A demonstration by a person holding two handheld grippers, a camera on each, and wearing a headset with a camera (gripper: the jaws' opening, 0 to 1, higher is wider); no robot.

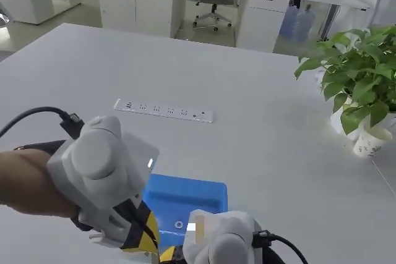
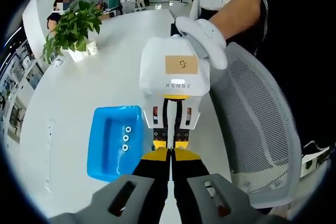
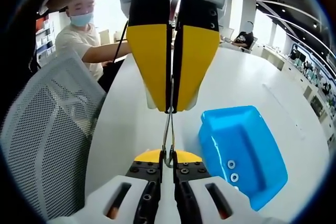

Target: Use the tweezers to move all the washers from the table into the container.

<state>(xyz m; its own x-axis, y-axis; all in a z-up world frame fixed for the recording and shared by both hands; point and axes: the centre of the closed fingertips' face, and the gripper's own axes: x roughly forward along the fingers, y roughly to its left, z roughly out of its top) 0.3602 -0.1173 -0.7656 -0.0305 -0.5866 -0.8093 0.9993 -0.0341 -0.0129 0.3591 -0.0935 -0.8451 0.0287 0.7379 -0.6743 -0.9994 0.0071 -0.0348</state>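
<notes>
Left gripper (image 2: 170,153) and right gripper (image 3: 168,162) both clamp tight on one pair of tweezers (image 3: 169,124) between them; we count three washers (image 2: 125,138) inside one blue container (image 2: 100,145) at the table's (image 1: 247,140) near edge.

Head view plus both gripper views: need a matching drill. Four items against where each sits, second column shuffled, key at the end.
Items
1. washers
2. tweezers
3. power strip
4. potted plant

Places
A. flat on the white table, beyond the container
B. far right of the table in the head view
C. inside the blue container
D. held between the left gripper and the right gripper, both shut on it

Pairs: 1-C, 2-D, 3-A, 4-B
</notes>
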